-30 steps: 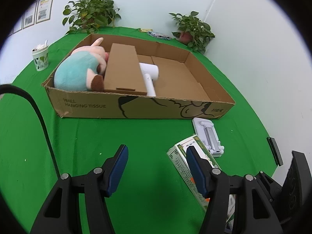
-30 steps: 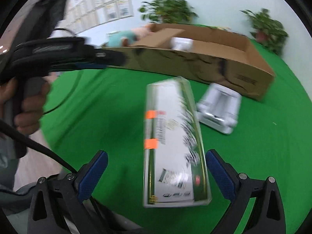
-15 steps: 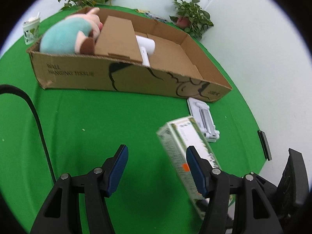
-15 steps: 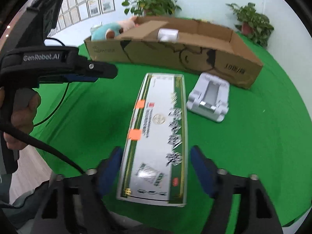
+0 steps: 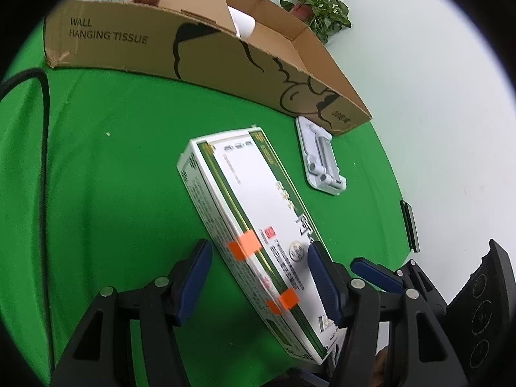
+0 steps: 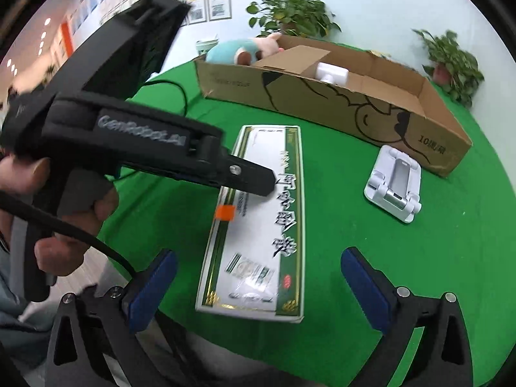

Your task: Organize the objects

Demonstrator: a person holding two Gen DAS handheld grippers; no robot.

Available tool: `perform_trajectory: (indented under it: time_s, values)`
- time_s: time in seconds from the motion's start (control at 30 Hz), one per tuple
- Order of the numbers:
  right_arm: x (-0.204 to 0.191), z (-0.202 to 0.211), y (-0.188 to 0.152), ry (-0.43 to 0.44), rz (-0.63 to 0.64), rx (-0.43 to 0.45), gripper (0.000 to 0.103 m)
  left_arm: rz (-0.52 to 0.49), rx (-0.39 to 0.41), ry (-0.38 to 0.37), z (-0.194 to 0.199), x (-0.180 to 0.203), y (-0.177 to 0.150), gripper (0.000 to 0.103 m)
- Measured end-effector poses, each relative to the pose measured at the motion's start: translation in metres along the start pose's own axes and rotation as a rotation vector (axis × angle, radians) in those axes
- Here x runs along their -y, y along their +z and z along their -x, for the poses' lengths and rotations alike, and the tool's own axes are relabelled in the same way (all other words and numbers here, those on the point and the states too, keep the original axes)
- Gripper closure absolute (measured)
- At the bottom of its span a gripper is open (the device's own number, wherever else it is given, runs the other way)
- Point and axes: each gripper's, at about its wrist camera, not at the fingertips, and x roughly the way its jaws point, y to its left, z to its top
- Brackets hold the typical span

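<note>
A long white and green carton [image 5: 251, 193] with orange tape tabs lies flat on the green table. My left gripper [image 5: 258, 283] reaches down over its near half with the carton between the blue pads. Its right pad lies against the carton's edge, and green cloth shows beside the left pad. In the right wrist view the carton [image 6: 271, 200] runs away from my right gripper [image 6: 258, 290]. Those jaws are opening, with a gap on each side of the carton. The left gripper [image 6: 254, 182], in a person's hand, hangs over the carton's middle.
A low cardboard box [image 6: 322, 109] stands behind the carton, holding a plush toy [image 6: 238, 50], a brown flap and a white appliance [image 6: 332, 72]. A white phone stand [image 6: 395, 180] lies on the cloth to the right. Potted plants [image 6: 290, 16] stand at the back. A black cable [image 5: 42, 129] crosses the left.
My left gripper has sunk and tipped down, so it now straddles the carton. The right jaws narrowed onto the carton half a second ago and now stand wide again.
</note>
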Motion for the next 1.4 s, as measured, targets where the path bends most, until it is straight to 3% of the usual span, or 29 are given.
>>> perform_trajectory:
  time_s: [0.1, 0.13, 0.17, 0.4, 0.57, 0.9, 1.4]
  values:
    - [-0.005, -0.006, -0.002, -0.025, 0.007, -0.018, 0.026, -0.003, -0.002, -0.004, -0.002, 0.003, -0.002, 0.042]
    - [-0.005, -0.009, -0.003, -0.025, 0.000, -0.033, 0.040, 0.001, -0.004, -0.006, -0.002, 0.002, -0.001, 0.042]
    - [-0.003, -0.012, -0.003, -0.023, -0.014, -0.043, 0.041, 0.003, -0.005, -0.008, -0.004, 0.003, -0.001, 0.042]
    - [0.025, -0.014, 0.001, 0.124, -0.233, -0.034, 0.042, 0.070, -0.005, -0.029, -0.004, -0.001, 0.000, 0.042]
    - [0.031, -0.014, 0.003, 0.174, -0.274, -0.027, 0.043, 0.104, -0.001, -0.036, -0.004, -0.002, 0.003, 0.045]
    - [0.024, 0.005, 0.017, 0.099, -0.215, 0.066, 0.043, 0.089, 0.057, -0.046, 0.014, 0.017, 0.017, 0.054]
    - [0.039, 0.051, 0.077, -0.027, -0.179, 0.282, 0.044, -0.142, 0.254, 0.021, 0.065, 0.095, 0.066, 0.056]
